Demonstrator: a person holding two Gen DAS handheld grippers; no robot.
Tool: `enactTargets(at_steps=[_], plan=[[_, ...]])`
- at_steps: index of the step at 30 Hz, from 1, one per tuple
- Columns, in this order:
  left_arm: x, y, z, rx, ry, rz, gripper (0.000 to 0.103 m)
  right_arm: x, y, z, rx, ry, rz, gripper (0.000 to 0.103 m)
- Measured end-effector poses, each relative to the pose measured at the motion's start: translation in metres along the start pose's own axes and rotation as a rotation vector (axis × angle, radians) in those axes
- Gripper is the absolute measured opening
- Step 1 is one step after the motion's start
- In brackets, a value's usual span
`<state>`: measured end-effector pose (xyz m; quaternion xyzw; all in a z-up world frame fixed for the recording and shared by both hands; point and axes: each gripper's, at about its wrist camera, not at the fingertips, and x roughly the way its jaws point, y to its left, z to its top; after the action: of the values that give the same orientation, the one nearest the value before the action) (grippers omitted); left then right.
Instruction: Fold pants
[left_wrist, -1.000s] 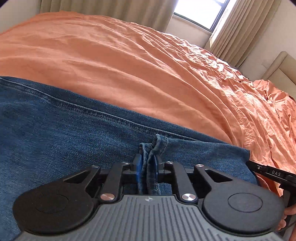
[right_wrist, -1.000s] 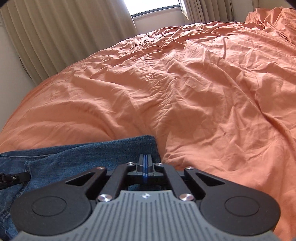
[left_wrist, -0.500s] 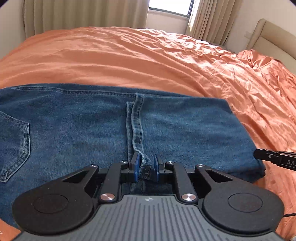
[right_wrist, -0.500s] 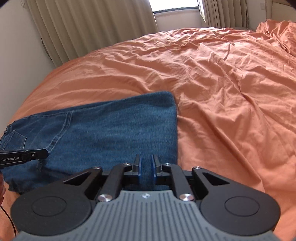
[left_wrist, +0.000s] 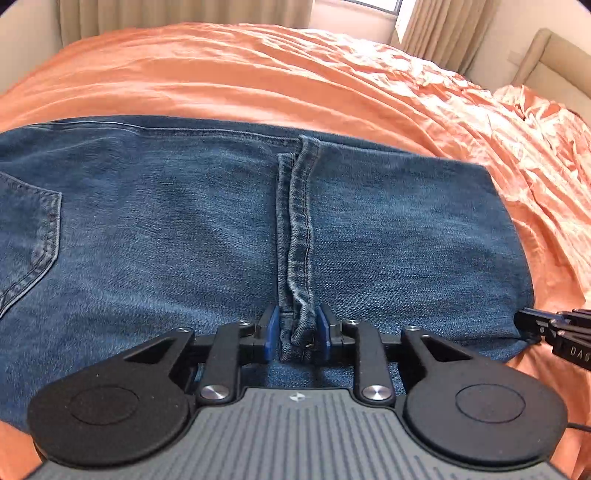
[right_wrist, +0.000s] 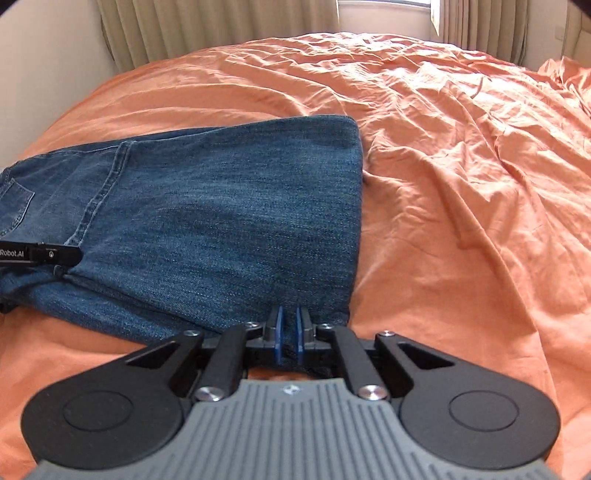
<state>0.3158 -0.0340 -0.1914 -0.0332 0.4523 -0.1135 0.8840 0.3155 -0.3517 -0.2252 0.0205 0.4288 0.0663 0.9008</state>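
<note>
Blue jeans (left_wrist: 184, 240) lie folded flat on the orange bed; they also show in the right wrist view (right_wrist: 221, 221). The leg hems (left_wrist: 297, 240) lie across the upper jeans, near a back pocket (left_wrist: 29, 229). My left gripper (left_wrist: 295, 326) stands open, its pads loosely either side of the near end of the hems. My right gripper (right_wrist: 289, 326) is slightly open at the near right corner of the fold, with denim between the pads. Each gripper's tip shows in the other's view: the right one (left_wrist: 554, 332), the left one (right_wrist: 40, 254).
The orange bedsheet (right_wrist: 461, 184) is wrinkled and spreads wide to the right and beyond the jeans. Beige curtains (right_wrist: 203, 29) and a window are behind the bed. A beige headboard (left_wrist: 554, 62) stands at the far right.
Both grippers were shut on the jeans' edge. They laid the legs down over the upper jeans, then opened and drew back, leaving the jeans folded flat.
</note>
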Motion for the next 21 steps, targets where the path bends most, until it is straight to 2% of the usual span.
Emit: enactTargets(at_steps=[2,4,6,9,13,17,21], plan=[[-0.011,0.003,-0.003,-0.034,0.001,-0.019,0.032,-0.009,0.003,0.001,-0.012,-0.014,-0.009,0.002],[-0.025,0.007,-0.009,-0.052,-0.009,-0.024,0.032,-0.021,0.003,0.003,0.008,-0.040,0.013,0.010],[-0.045,0.013,-0.016,-0.048,-0.055,-0.009,0.032,-0.034,0.007,0.006,0.012,-0.104,0.053,0.014],[-0.071,0.032,-0.020,-0.103,-0.102,-0.013,0.034,-0.041,0.025,0.015,-0.020,-0.181,0.120,0.019],[-0.103,0.076,-0.020,-0.258,-0.172,0.006,0.050,-0.033,0.056,0.030,-0.068,-0.237,0.173,0.019],[-0.127,0.126,-0.025,-0.396,-0.261,0.053,0.054,-0.022,0.078,0.047,0.015,-0.231,0.270,0.032],[-0.139,0.189,-0.039,-0.595,-0.364,0.108,0.059,-0.007,0.109,0.054,-0.003,-0.219,0.286,0.032]])
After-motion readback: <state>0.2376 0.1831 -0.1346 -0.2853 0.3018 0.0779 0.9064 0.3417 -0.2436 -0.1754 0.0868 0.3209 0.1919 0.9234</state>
